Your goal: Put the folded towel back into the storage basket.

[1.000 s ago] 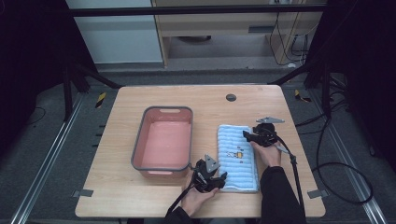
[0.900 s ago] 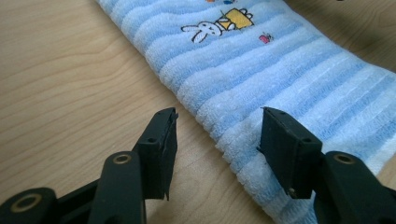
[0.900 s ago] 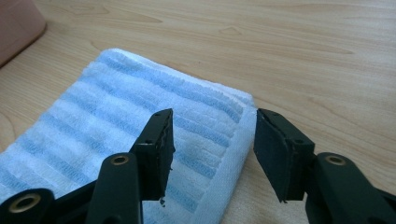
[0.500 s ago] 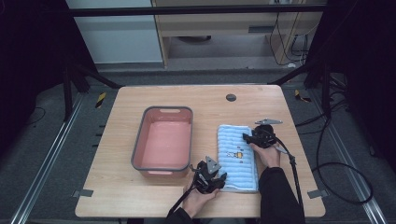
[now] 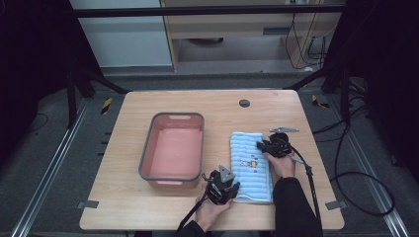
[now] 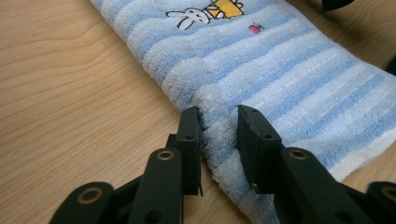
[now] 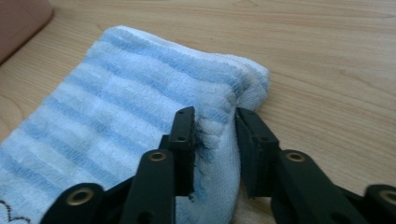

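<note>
A blue-and-white striped towel (image 5: 249, 163) with a small rabbit picture lies flat on the right half of the wooden table. My left gripper (image 5: 231, 185) sits at the towel's near left corner. Its jaws have just been closing, and in the left gripper view the left gripper (image 6: 219, 116) pinches a bunched fold of the towel (image 6: 280, 70). My right gripper (image 5: 265, 146) is at the towel's far right edge. Its jaws have also just been closing, and the right gripper (image 7: 215, 119) squeezes the towel (image 7: 116, 93) near its corner.
A pink bin with a grey rim (image 5: 147, 150) stands empty left of the towel, close to the left gripper. A dark round hole (image 5: 244, 103) marks the table's far side. Bare wood (image 5: 113, 197) stretches along the left and the front edge.
The right gripper has edged slightly nearer over the towel's far right edge. The left gripper has kept its place at the near left corner.
</note>
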### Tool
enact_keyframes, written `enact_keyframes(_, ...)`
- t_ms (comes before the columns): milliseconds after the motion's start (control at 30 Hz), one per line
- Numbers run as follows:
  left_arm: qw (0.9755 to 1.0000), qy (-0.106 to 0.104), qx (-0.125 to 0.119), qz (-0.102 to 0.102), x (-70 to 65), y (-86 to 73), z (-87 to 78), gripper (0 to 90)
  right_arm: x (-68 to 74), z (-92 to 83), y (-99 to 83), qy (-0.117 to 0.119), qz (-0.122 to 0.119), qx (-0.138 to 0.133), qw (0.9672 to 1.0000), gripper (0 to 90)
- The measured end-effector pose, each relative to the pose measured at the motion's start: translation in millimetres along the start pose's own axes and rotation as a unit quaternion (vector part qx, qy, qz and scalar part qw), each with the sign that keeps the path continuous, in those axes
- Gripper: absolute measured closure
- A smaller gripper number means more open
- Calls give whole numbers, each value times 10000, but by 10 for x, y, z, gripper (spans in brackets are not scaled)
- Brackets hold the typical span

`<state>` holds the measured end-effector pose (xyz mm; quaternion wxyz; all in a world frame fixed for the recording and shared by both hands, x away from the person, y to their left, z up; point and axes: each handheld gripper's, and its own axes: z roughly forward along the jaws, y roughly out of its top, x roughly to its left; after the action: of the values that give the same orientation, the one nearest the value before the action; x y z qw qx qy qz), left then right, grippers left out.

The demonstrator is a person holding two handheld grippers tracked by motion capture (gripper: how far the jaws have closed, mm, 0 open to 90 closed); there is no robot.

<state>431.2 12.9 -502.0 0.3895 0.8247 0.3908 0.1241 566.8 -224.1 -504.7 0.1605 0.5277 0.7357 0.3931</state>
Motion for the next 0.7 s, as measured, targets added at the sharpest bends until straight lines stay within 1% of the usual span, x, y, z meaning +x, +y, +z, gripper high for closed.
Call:
enact_keyframes(100, 10000, -2, 1, -21, -8, 5, 3, 761, 10, -4, 1, 63, 12, -8, 10000, 766)
enact_keyframes(167, 10000, 3, -7, -31, -8, 6, 5, 785, 21, -5, 2, 52, -25, -20, 10000, 782)
enact_keyframes(267, 9999, -13, -29, -97, -8, 8, 3, 817, 20, -12, 4, 74, 7, -29, 10000, 796)
enact_keyframes(300, 10000, 0, -22, -87, -3, 11, -1, 824, 17, -14, 4, 80, 25, -38, 10000, 799)
enact_keyframes(400, 9998, -73, -93, -176, 10, 11, -17, 836, 17, -31, 10, 80, 65, -29, 9999, 801)
enact_keyframes(433, 9997, -77, -128, -181, 17, 13, -29, 838, 14, -40, 14, 55, 14, -35, 10000, 801)
enact_keyframes(500, 9996, -92, -180, -196, 24, 24, -63, 841, 30, -66, 22, 24, -14, -41, 10000, 802)
enact_keyframes(633, 9995, -83, -278, -154, 31, 62, -138, 844, 66, -136, 50, 28, -92, -141, 9999, 803)
enact_keyframes(700, 9993, -81, -332, -122, 32, 86, -183, 845, 78, -180, 69, 51, -91, -207, 9997, 803)
